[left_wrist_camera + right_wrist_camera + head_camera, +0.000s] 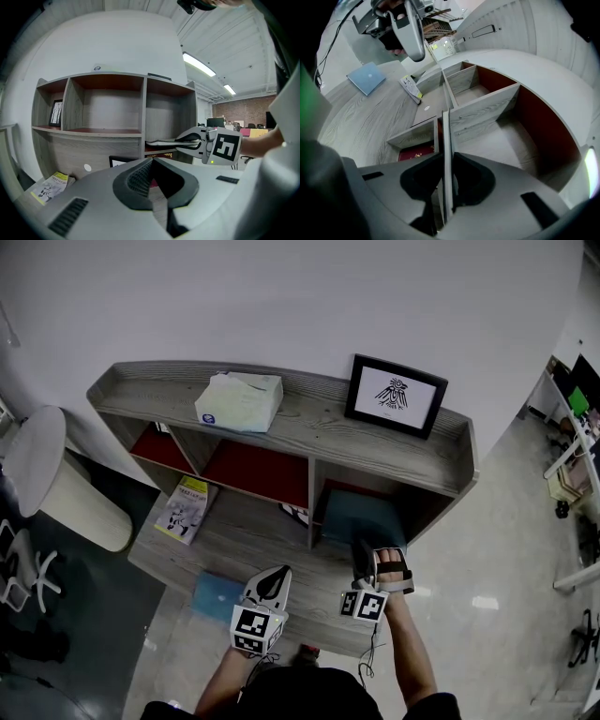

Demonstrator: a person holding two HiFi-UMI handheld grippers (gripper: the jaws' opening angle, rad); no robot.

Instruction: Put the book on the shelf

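Observation:
A thin teal book point(360, 517) lies flat, partly inside the lower right compartment of the grey wooden shelf point(309, 432). My right gripper point(362, 557) is shut on the book's near edge. In the right gripper view the book's edge point(446, 140) runs as a thin strip between the jaws of the right gripper point(446, 164). The left gripper view shows the same book point(161, 142) held level at the compartment mouth. My left gripper point(270, 579) hovers to the left of it, pointing at the shelf. Nothing sits between the closed jaws of the left gripper point(152, 172).
A tissue box point(239, 401) and a framed picture point(395, 395) stand on the shelf top. A yellow-and-white magazine point(187, 508) lies on the low ledge at the left. A blue book point(216, 594) lies by the ledge's front. A white round seat point(37, 457) stands far left.

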